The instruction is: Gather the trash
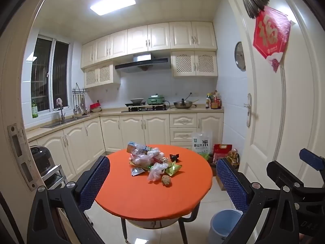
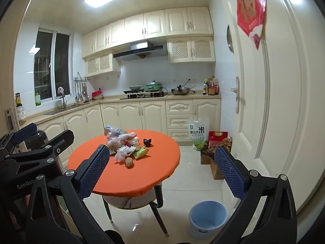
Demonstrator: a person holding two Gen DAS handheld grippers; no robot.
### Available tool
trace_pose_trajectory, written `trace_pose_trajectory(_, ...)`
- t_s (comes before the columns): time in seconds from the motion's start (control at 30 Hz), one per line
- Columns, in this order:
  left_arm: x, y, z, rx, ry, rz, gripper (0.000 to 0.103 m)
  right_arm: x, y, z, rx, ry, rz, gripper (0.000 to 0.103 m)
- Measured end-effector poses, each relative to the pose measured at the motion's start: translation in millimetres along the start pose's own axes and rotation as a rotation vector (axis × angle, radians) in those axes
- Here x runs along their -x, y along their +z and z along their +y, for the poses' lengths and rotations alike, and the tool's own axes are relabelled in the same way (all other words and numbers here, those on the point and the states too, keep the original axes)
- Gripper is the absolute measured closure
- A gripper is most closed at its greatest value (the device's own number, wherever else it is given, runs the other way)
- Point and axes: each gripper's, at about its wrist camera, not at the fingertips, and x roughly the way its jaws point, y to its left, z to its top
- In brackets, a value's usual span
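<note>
A round orange table stands in the kitchen with a pile of trash on it: crumpled plastic bags, a green wrapper, a brown lump and a small black figure. A blue bin stands on the floor to the table's right. My left gripper is open and empty, well short of the table. My right gripper is open and empty too. The left gripper shows at the left edge of the right wrist view.
Cream cabinets and a counter with sink, stove and pans run along the back and left. A rice bag and boxes sit on the floor by the white door at right. A door frame is close on the left.
</note>
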Motion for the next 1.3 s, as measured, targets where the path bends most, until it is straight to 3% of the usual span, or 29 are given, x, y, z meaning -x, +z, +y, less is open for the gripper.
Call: trace_pose_trajectory(1.3, 0, -3, -7, -0.010, 0.003, -0.010, 0.001, -2, -8, -5, -0.011, -0.004, 0.019, 0.000)
